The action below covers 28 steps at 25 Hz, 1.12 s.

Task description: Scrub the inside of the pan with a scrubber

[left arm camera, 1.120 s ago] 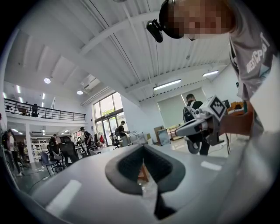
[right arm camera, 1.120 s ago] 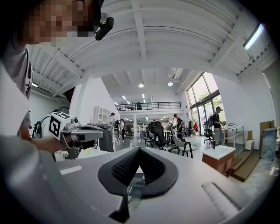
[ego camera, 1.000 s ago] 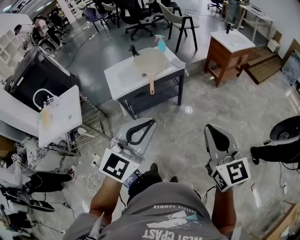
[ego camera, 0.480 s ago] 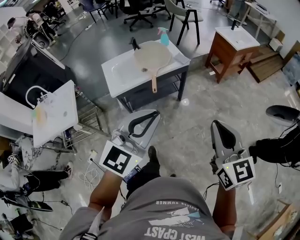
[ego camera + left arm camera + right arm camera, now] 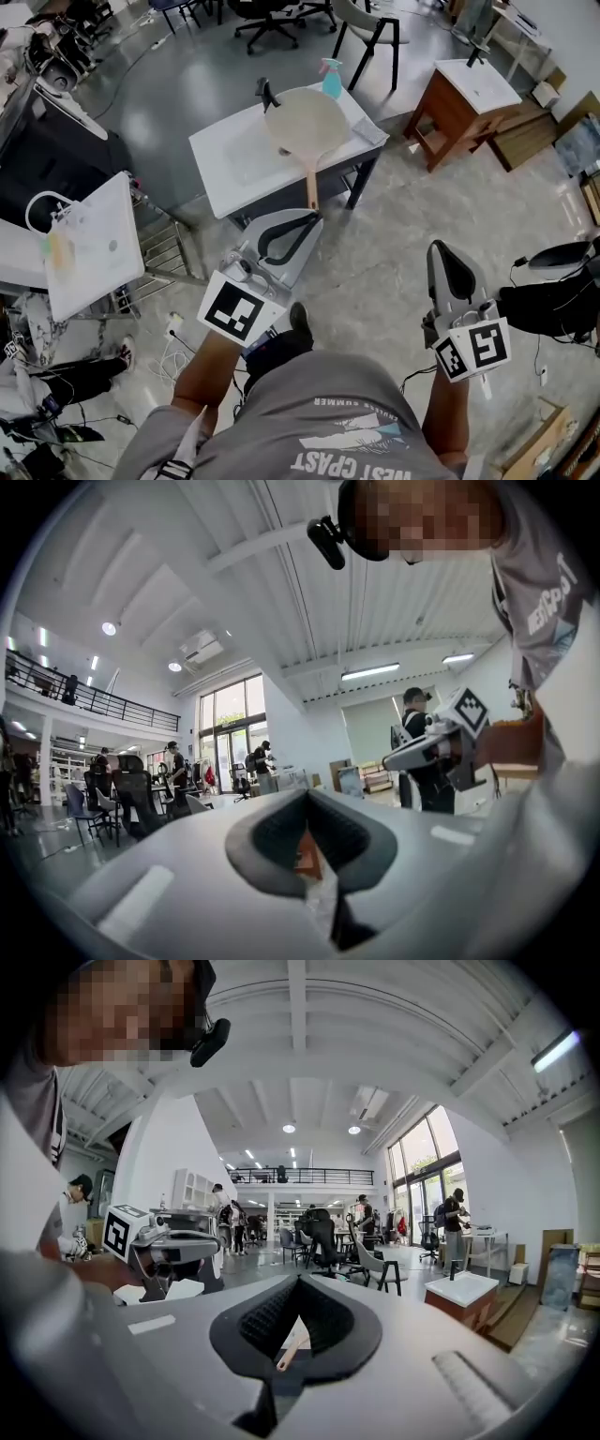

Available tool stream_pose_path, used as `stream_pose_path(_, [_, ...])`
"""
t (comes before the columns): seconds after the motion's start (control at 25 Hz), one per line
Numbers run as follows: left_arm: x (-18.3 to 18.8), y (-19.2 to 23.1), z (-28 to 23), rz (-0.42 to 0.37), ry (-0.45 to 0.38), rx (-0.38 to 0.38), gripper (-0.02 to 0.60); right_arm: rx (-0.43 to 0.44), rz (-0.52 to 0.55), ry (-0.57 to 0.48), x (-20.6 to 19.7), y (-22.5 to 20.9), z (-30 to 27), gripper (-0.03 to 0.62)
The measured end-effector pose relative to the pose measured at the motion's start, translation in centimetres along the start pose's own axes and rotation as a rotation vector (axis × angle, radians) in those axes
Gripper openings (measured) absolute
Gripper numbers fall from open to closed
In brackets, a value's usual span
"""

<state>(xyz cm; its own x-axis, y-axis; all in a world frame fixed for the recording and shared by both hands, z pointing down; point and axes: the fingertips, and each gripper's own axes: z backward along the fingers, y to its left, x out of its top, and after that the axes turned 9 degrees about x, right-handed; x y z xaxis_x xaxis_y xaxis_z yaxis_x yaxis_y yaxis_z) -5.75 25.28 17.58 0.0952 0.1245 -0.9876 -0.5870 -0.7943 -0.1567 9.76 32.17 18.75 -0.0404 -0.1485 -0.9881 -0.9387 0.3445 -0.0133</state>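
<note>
Left gripper [image 5: 312, 219], right gripper [image 5: 440, 249]: both clenched, empty, lower frame, aimed level toward pan [image 5: 305, 120]. Upper centre, flat on white counter [image 5: 225, 159], wooden handle [image 5: 310, 183] facing person, likely for easy reach. No scrubber made out. Spray bottle [image 5: 330, 79] just behind.

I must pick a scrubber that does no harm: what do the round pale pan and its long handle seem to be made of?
The round cream-coloured pan looks coated, perhaps ceramic or enamel over metal: its inside is pale, even and matte, with no metal shine. Its long brown handle looks like wood, from the warm tan colour; any grain is too small to see.
</note>
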Motion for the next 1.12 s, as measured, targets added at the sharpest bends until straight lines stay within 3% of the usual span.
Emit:
stream_pose_path(0.52, [-2.1,8.5,-5.0,0.022,-0.009,-0.046,0.002,-0.041,0.011,0.023,1.1,-2.0,-9.6,0.002])
stream_pose_path(0.8, [-3.6,10.1,-8.8,0.021,0.049,-0.016,0.002,-0.010,-0.015,0.025,0.5,-6.3,-13.0,0.002])
stream_pose_path(1.12, [-4.8,12.1,-15.3,0.007,0.119,0.081,0.002,0.099,-0.066,0.022,-0.9,-13.5,-19.0,0.002])
